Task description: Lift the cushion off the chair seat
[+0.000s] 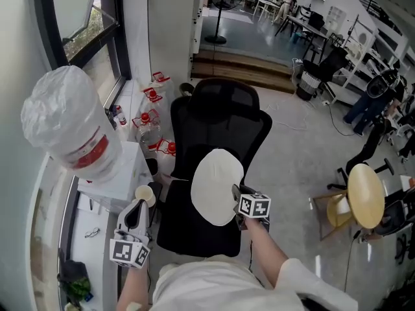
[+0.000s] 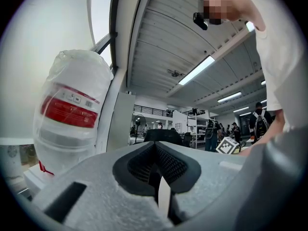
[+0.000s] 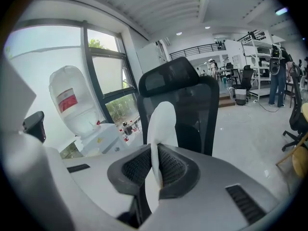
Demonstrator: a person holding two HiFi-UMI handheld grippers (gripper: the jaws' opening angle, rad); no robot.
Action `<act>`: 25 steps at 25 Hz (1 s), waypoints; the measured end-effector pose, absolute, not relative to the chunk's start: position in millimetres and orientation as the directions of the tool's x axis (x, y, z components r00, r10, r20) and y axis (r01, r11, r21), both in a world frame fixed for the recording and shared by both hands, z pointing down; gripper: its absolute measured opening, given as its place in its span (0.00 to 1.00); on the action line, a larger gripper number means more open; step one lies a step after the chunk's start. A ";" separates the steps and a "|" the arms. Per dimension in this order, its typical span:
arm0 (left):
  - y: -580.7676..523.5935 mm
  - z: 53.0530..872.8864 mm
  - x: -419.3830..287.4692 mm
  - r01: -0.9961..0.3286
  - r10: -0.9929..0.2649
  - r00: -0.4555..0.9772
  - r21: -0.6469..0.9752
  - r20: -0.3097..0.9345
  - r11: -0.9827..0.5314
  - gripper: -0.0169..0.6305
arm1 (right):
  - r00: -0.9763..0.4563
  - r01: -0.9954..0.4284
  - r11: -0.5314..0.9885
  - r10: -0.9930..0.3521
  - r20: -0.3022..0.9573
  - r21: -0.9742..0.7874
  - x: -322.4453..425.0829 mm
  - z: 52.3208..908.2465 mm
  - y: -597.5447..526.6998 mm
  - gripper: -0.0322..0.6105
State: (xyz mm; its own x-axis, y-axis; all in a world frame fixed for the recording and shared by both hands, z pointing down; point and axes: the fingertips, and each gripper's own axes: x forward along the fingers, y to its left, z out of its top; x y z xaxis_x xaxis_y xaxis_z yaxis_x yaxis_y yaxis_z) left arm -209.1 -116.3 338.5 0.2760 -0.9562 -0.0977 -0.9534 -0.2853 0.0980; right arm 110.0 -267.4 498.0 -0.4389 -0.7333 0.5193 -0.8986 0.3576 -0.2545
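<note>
window (image 1: pixel 81 18): left wall | floor (image 1: pixel 292 154): glossy grey | stool (image 1: pixel 365 196): round, tan, right | ceiling strip lights (image 2: pixel 197 70): lit

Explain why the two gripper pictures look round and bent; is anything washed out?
Left gripper view: fisheye bends the ceiling, dark rim, window glares white. Right gripper view: same curve, cushion sharp. Head view: straighter, sheen on floor.

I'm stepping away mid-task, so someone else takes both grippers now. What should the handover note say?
Right gripper: shut on the edge of the white cushion, holding it upright.
Left gripper: jaws together, beside the water jug, not touching the cushion.
Done: cushion looks raised off the chair seat.
Left: carry it clear of the chair.
</note>
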 end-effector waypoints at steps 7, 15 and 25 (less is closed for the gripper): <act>-123.3 322.4 -209.3 -0.952 -0.951 0.283 0.082 -0.126 -0.294 0.05 | -0.472 -0.873 0.353 -0.785 0.401 -0.336 119.7 441.2 -277.6 0.11; -124.2 313.7 -198.2 -0.945 -0.942 0.310 0.070 -0.131 -0.320 0.05 | -0.485 -0.866 0.396 -0.812 0.323 -0.305 127.8 392.1 -269.5 0.11; -126.9 296.2 -200.5 -0.946 -0.938 0.309 0.052 -0.155 -0.320 0.05 | -0.468 -0.877 0.428 -0.865 0.182 -0.218 164.4 313.0 -247.6 0.11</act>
State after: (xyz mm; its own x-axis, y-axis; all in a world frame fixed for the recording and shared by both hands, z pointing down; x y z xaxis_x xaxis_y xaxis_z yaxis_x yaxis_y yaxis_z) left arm -200.5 -126.9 296.2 0.3091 -0.9382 -0.1555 -0.9459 -0.3203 0.0523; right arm 164.4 -247.6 313.0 -0.4676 -0.8650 0.1820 -0.8769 0.4281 -0.2185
